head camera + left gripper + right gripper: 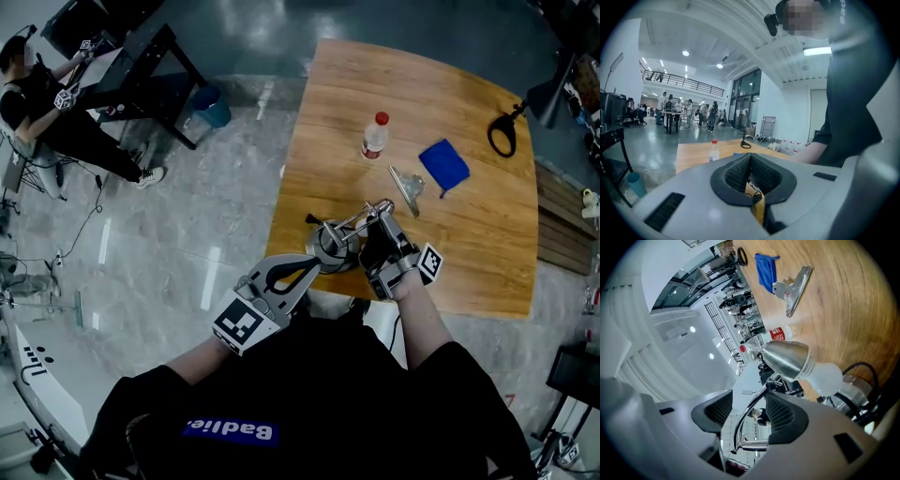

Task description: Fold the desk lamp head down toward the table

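At the tabletop's (469, 262) near edge, right gripper (748, 414) jaws stand wide apart around the lamp arm (742, 422); left gripper (751, 172) jaws are closed.

In the head view the right gripper (380, 225) covers much of the desk lamp (330, 247), and the black loop (503, 134) far right is too small to identify.
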Demonstrator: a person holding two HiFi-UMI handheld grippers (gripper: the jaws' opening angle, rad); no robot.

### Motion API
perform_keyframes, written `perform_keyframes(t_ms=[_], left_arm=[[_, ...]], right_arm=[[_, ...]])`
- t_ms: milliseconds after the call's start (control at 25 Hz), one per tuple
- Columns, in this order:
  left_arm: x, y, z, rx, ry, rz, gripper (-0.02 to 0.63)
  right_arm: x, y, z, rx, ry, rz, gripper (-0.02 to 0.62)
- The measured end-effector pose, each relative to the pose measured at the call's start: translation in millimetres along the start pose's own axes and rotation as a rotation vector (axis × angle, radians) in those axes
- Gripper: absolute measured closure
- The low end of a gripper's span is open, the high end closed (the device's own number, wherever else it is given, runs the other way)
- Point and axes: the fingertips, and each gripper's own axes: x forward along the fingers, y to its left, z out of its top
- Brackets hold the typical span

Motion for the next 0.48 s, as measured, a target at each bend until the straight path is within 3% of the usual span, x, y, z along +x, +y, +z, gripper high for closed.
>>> perform_keyframes(t_ms=[200,480], left_arm=[[-19.3,5.4,5.9,-0.028,-0.029,-0.012,0.597],[-32.8,-9.1,-8.2,-0.041,-0.061,-0.165,0.597]], right_arm=[[-4.6,4.2,-9.3,-0.025,-0.025,-0.014,0.385],[-28.6,18.4,-40.3,-0.105,-0.112,-0.024,0.385]])
